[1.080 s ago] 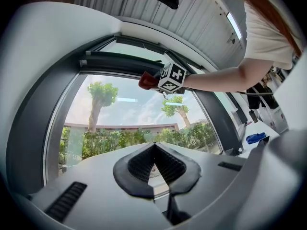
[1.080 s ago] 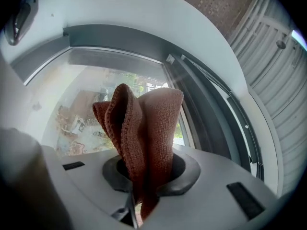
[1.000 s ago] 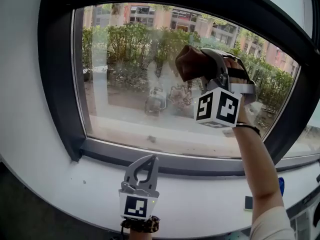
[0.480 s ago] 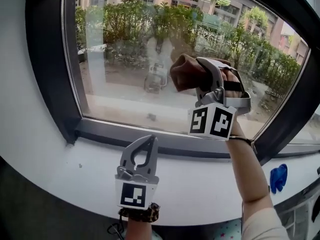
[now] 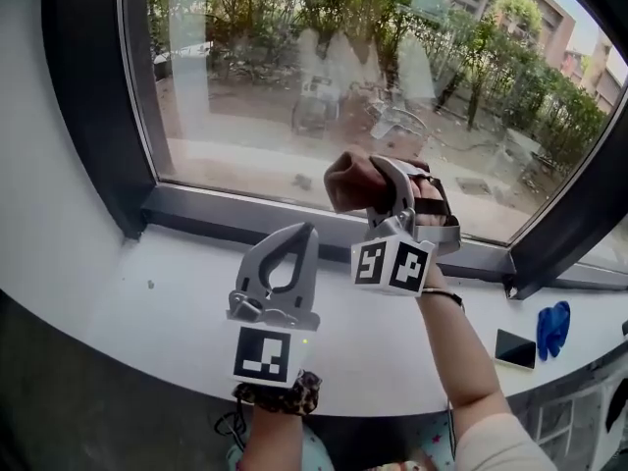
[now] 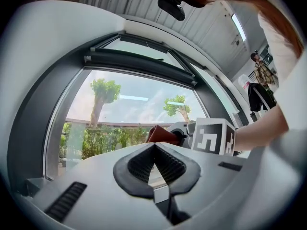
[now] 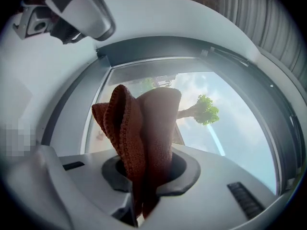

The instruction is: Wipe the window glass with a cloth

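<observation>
Broadly, the window glass [image 5: 294,77] fills the upper head view inside its dark window frame [image 5: 93,116], with a white sill [image 5: 137,302] running below that frame.

The cloth [image 5: 348,183], reddish brown, sits low against the window, just above the frame's bottom rail. Its long axis runs along the right gripper's jaws, so the free, bunched end points away from the hand and toward the glass, leaning left. Whether it touches the pane cannot be told from any view.

The right gripper [image 5: 381,180] has its jaws clamped on the cloth, folds pinched between the pads. The left gripper [image 5: 306,232] hovers over the sill below the window, pointing up at the glass. Its jaws meet at the tips with nothing between them, leaving only a loop-shaped gap behind.

On the sill under the frame's right corner lies a dark phone [image 5: 515,348], and just beside it a blue crumpled thing [image 5: 552,327].

Only the right gripper view shows the cloth's ribbed knit and its doubled fold, standing upright out of the jaws against the sky. Only the left gripper view shows the cloth from the side, beyond that gripper's joined tips, next to the right gripper's marker cube [image 6: 214,137], plus a second person [image 6: 261,78] far to the window's right.
</observation>
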A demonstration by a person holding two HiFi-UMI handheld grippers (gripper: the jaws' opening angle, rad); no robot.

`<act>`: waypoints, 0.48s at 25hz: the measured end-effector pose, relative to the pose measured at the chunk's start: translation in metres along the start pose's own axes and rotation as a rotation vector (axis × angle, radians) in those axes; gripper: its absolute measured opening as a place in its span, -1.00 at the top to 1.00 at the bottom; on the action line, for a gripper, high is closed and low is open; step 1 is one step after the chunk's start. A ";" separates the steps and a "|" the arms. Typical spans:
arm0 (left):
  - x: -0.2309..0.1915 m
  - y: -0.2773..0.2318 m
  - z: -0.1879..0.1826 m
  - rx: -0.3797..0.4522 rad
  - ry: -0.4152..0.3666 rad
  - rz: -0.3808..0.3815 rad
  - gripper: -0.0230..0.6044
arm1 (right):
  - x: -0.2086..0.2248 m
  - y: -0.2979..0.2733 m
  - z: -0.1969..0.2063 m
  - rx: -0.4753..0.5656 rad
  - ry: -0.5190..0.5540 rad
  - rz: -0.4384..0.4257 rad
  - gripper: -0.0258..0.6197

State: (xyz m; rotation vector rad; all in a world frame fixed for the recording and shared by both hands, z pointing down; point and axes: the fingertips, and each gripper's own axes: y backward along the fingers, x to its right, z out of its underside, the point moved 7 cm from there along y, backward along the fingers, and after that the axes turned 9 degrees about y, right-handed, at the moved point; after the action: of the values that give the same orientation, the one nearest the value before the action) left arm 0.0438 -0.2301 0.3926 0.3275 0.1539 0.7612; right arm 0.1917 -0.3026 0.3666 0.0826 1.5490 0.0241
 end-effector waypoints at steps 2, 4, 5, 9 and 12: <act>0.002 -0.002 0.001 -0.011 -0.016 0.005 0.87 | -0.019 0.000 0.000 -0.005 -0.012 -0.031 0.68; 0.005 -0.003 0.002 -0.021 -0.046 0.017 0.87 | -0.037 0.000 0.001 -0.010 -0.019 -0.074 0.68; 0.006 -0.003 0.002 -0.028 -0.062 0.021 0.87 | -0.046 0.001 0.001 -0.012 -0.016 -0.098 0.68; 0.003 -0.002 0.003 -0.027 -0.071 0.010 0.87 | -0.081 0.002 0.003 -0.026 -0.007 -0.195 0.68; 0.001 -0.005 0.003 -0.029 -0.085 0.011 0.87 | -0.097 0.001 0.007 -0.035 -0.030 -0.242 0.66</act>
State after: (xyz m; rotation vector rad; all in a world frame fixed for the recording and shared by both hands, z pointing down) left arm 0.0481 -0.2335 0.3941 0.3328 0.0610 0.7582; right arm 0.1963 -0.3087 0.4637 -0.1318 1.5191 -0.1413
